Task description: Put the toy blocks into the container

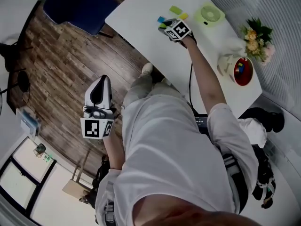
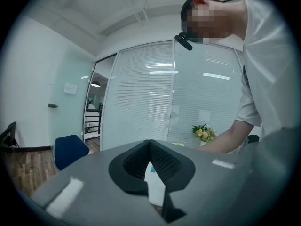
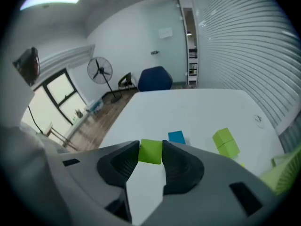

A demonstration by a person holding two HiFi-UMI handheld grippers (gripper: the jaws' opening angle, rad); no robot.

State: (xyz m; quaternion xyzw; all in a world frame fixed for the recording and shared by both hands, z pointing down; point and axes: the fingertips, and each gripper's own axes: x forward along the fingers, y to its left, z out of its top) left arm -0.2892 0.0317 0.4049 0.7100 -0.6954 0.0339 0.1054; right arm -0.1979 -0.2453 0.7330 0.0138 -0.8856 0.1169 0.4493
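My right gripper (image 3: 151, 153) is down on the white table (image 3: 197, 112), shut on a green block (image 3: 150, 151) whose sides meet both pads. Just beyond it lie a blue block (image 3: 176, 137) and a taller light-green block (image 3: 225, 142). In the head view the right gripper (image 1: 168, 27) sits among the blue block (image 1: 161, 19), a green block (image 1: 175, 10) and a yellow block (image 1: 184, 16). The red bowl (image 1: 249, 76) with some blocks inside stands far to the right. My left gripper (image 1: 100, 81) hangs shut and empty over the floor; its tips (image 2: 150, 145) meet.
A round green item on a pale green square (image 1: 210, 14) lies beyond the blocks. A flower bunch (image 1: 256, 36) and a white object (image 1: 225, 62) stand beside the red bowl. A blue chair (image 1: 77, 6) is off the table's far-left side, a fan (image 3: 100, 72) further away.
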